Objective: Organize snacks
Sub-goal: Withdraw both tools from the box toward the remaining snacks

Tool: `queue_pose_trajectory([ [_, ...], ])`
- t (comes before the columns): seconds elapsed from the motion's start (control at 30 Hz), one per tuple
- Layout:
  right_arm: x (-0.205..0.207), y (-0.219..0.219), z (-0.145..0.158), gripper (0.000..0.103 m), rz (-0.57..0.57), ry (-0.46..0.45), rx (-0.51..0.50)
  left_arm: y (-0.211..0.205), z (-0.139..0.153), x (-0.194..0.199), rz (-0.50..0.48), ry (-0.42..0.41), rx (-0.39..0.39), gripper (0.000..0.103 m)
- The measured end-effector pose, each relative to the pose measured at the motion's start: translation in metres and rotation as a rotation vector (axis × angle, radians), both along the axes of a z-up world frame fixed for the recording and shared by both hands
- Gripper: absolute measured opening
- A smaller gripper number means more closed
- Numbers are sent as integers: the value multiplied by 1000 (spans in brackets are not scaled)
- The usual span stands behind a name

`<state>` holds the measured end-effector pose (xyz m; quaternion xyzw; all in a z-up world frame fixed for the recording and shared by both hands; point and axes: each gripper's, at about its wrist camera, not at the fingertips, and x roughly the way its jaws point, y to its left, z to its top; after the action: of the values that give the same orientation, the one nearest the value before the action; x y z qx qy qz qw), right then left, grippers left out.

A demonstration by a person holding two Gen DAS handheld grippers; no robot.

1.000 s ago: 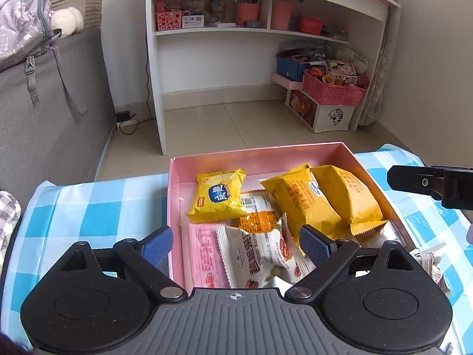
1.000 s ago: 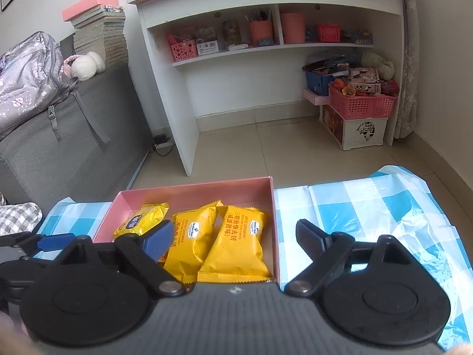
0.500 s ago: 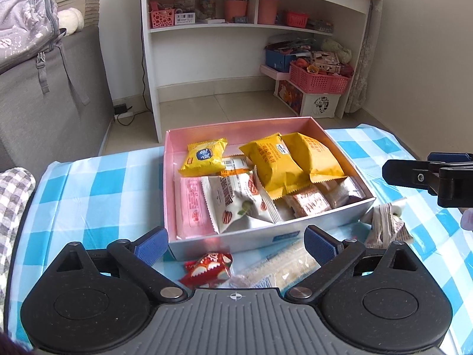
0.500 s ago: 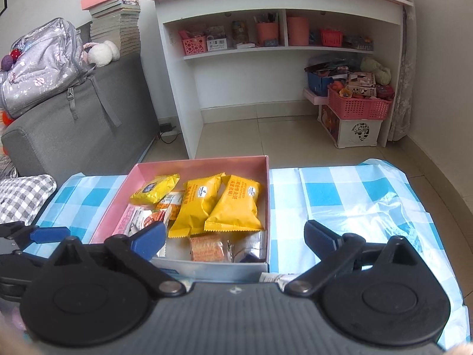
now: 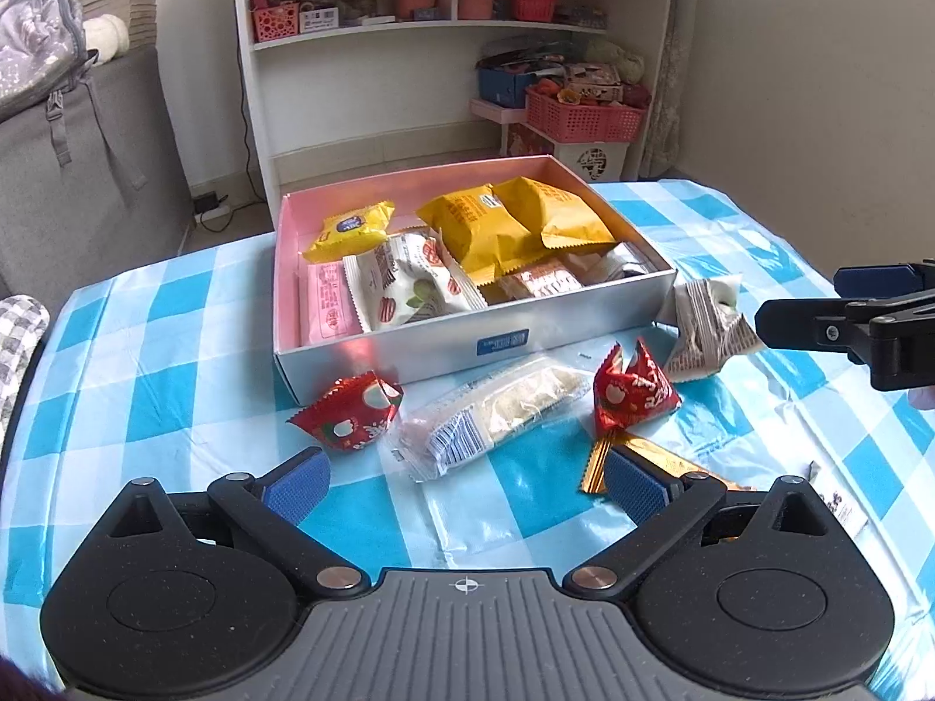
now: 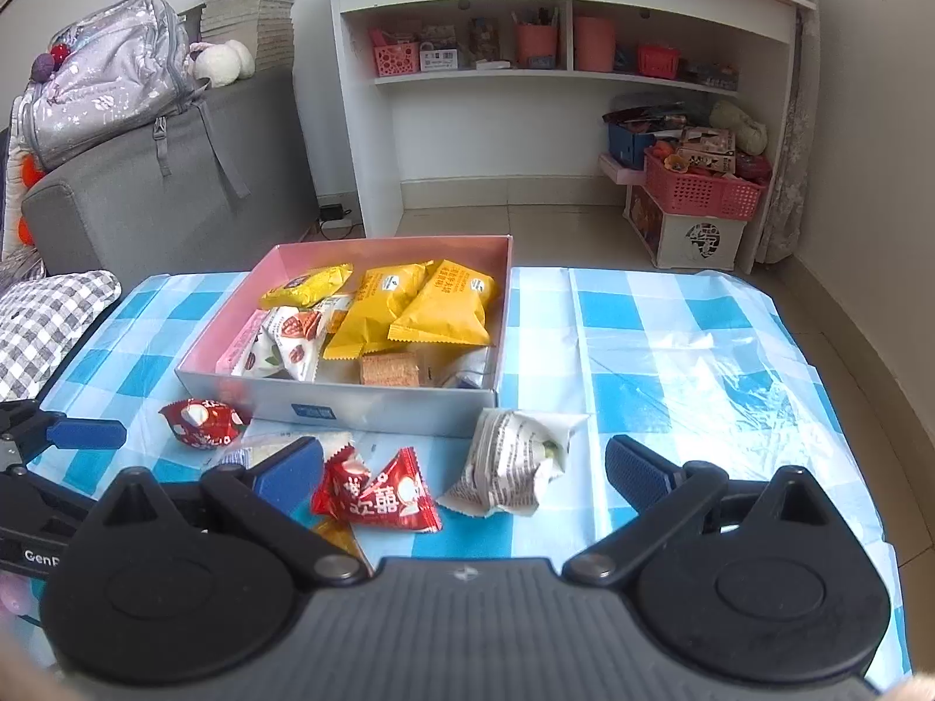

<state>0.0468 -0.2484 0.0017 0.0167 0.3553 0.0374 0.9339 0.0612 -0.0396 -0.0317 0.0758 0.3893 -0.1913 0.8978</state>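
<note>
Snacks left loose sit on the checked tablecloth (image 5: 175, 362), all in front of the pink box (image 5: 596, 315), which is already well filled.

Left gripper (image 5: 461, 479): I see its jaws spread wide, just been opening, nothing between the pads. From it the clear-wrapped bar (image 5: 497, 409) lies at 12 o'clock, close ahead. Its long axis runs slantwise, roughly 8 to 2 o'clock, so I'd judge a wrist roll is needed to pinch it across the narrow side. Red packet (image 5: 350, 415) at 11, second red packet (image 5: 634, 394) at 1, with a gold wrapper (image 5: 648, 455) touching the right-hand pad.

Right gripper (image 6: 461, 467): jaws also wide, just been opening, empty. White printed packet (image 6: 514, 461) sits at 12 to 1 o'clock, near the pads, close to the box's front wall. The second red packet (image 6: 380, 490) is at 11, just beside the left-hand pad.

My read: right hand is nearer the white packet, left hand nearer the bar. Box lies at 12 o'clock for both, beyond the loose items, so each drop is a short carry forward.
</note>
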Motion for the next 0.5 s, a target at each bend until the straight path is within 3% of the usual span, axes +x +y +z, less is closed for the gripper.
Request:
queue_pose_trajectory([
  [0.3,-16,0,-24,103,90,38,-42,-3,-29,1,-145,-87,60,101],
  [0.5,-23,13,-39,103,232,58,-76,-8,-30,13,-270,-144,24,99],
])
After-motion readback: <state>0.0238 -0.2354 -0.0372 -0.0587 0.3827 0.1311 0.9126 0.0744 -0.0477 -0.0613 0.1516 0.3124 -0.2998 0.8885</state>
